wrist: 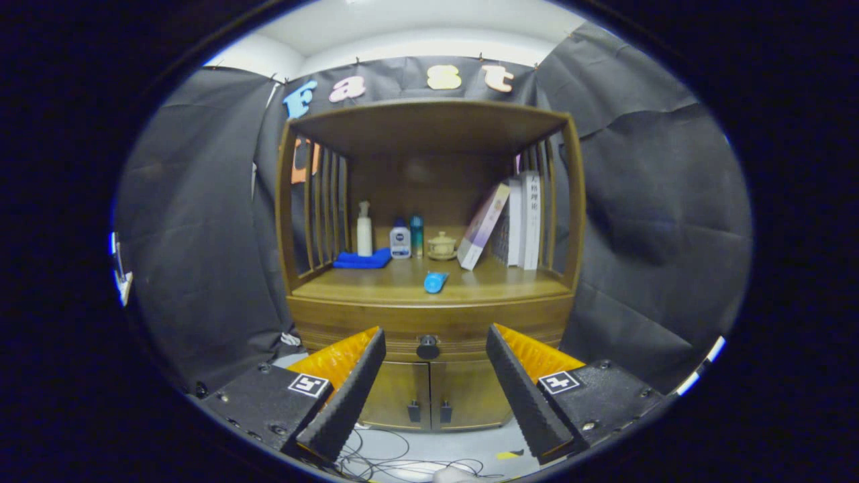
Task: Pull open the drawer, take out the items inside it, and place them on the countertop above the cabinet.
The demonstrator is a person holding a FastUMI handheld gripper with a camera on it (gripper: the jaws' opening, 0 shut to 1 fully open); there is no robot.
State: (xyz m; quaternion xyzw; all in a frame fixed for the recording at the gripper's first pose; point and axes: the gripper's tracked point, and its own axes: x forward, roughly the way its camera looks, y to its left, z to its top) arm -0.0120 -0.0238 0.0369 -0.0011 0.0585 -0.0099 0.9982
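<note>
Gripper fingers wide apart, empty; one closed drawer, knob at twelve o'clock between them; one blue tube on countertop; three bottles

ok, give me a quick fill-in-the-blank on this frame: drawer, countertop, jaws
1. The drawer under the countertop is ____.
2. The gripper has its jaws ____, with nothing between them.
3. The drawer knob sits ____ the two jaws, further ahead.
4. The blue tube lies on its side, in front of the small lidded ____.

Missing words: closed; open; between; pot
</note>
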